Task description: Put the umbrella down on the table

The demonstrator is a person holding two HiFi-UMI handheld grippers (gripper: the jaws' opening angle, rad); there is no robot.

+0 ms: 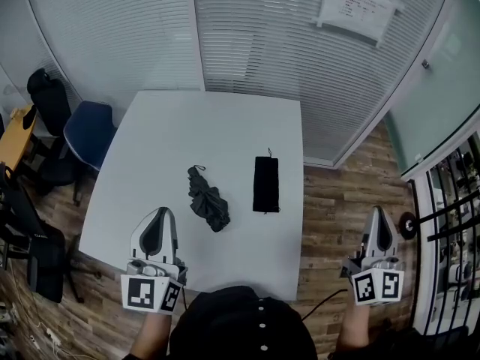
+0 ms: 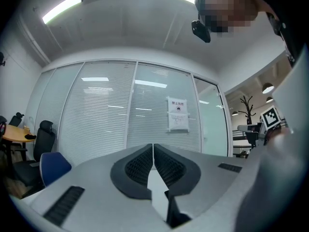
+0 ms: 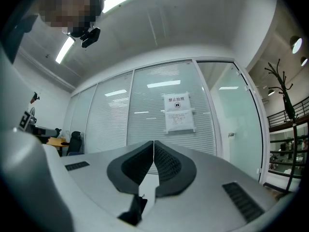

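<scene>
A folded black umbrella [image 1: 208,200] lies crumpled on the white table [image 1: 217,133], near its middle. Its flat black sleeve [image 1: 265,184] lies just to the right of it. My left gripper [image 1: 160,220] hovers over the table's near left corner, shut, with nothing between its jaws. My right gripper [image 1: 377,219] is off the table's right side, over the wooden floor, also shut and empty. In the left gripper view the gripper [image 2: 153,146] has its pads touching; in the right gripper view the gripper [image 3: 154,143] likewise. Both point level at the glass wall.
A blue chair [image 1: 86,132] and a black chair [image 1: 49,100] stand left of the table. A glass wall with blinds [image 1: 247,28] and a posted paper [image 1: 354,6] runs behind it. Black railings [image 1: 454,238] are at far right.
</scene>
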